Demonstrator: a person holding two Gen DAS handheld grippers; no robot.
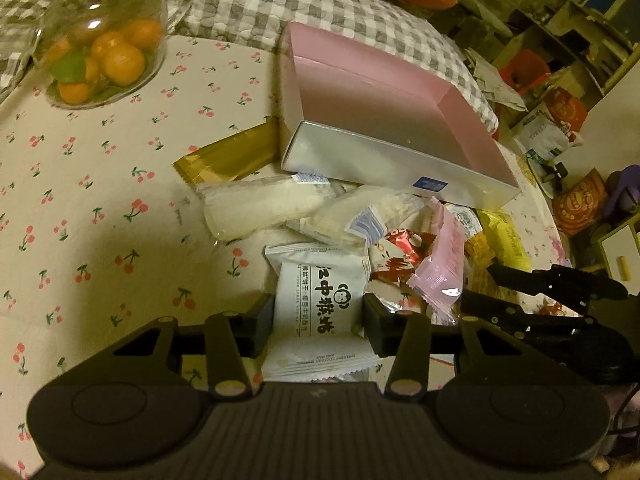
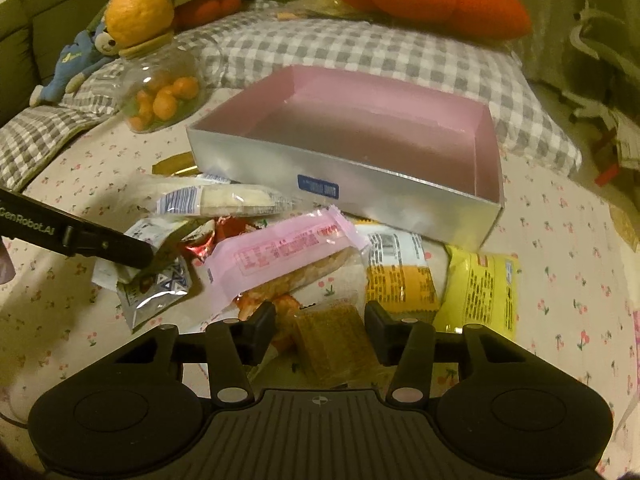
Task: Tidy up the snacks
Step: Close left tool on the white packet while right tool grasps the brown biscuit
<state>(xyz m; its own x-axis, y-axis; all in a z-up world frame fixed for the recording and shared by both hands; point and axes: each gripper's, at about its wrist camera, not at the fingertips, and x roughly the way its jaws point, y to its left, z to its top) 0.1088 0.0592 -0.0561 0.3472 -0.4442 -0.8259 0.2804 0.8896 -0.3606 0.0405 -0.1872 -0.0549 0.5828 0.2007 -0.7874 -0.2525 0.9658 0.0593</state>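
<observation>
Item, pick-up step: my left gripper (image 1: 319, 322) is pinching the white biscuit packet (image 1: 320, 308) at the near edge of the snack pile; my right gripper (image 2: 320, 330) is closing around the brown clear-wrapped bar (image 2: 334, 340), contact unclear. Next, I judge: lifting both into the empty pink-lined box (image 2: 420, 196) behind.

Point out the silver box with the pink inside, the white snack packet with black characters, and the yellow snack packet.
Silver box with pink inside (image 2: 400, 208), right wrist view, front wall.
White snack packet with black characters (image 1: 320, 304), left wrist view, printed face.
Yellow snack packet (image 2: 480, 292), right wrist view, centre.
</observation>
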